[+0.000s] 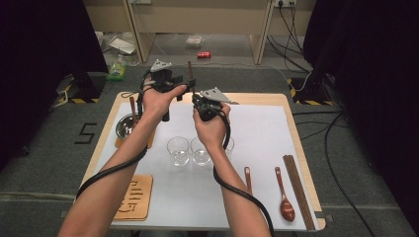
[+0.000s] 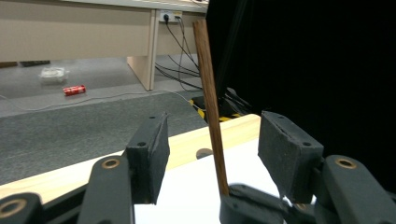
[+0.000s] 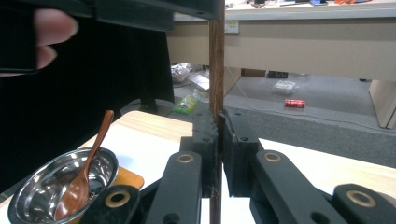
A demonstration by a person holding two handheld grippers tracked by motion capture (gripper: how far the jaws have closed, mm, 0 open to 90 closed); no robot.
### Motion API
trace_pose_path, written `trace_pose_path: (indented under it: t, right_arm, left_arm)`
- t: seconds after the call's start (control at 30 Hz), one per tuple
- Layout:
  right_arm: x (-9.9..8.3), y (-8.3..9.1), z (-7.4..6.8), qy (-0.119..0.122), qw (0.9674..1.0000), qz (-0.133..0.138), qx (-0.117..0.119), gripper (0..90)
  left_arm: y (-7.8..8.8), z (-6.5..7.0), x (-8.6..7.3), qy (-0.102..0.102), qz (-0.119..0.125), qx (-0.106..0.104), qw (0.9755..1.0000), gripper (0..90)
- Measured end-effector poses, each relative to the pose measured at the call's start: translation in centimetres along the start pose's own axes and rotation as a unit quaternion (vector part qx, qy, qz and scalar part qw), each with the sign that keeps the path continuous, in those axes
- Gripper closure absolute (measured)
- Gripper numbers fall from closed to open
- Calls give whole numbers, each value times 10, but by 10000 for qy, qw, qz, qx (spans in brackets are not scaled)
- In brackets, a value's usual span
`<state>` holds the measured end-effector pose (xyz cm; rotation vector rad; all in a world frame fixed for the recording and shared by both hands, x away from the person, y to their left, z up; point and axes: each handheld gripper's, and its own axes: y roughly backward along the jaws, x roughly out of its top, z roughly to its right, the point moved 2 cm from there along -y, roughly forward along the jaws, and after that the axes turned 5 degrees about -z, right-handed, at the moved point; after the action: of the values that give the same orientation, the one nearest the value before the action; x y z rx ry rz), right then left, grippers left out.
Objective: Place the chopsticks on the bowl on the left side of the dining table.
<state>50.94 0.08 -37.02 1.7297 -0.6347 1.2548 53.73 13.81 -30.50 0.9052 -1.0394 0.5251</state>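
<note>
A dark wooden chopstick stands upright with my right gripper shut on its lower part. In the high view the right gripper is held above the far middle of the table, and the chopstick rises from it. My left gripper sits just to its left at the same height. In the left gripper view the chopstick passes between the left gripper's spread jaws, and neither pad touches it. The left gripper is open.
A steel bowl with a wooden spoon stands at the left of the white mat. Clear glasses stand mid-table under the forearms. Two wooden spoons and more chopsticks lie at the front right. A wooden coaster lies front left.
</note>
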Motion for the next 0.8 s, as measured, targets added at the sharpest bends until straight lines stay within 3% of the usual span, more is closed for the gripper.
trace_pose_path:
  t: [0.27,0.43,0.7,0.8]
  right_arm:
    - [1,2,0,22,10000,58,26,846]
    - [3,5,-1,40,9999,107,34,846]
    - [5,5,-4,20,9999,120,81,846]
    - [7,7,-3,84,9998,140,82,828]
  left_arm:
    - [-9,-1,-2,93,-55,-5,9999,496]
    - [-11,-2,-6,297,-35,-97,9995,615]
    - [-12,5,-8,211,74,-244,9995,830]
    - [-11,6,-6,143,139,-179,9996,835]
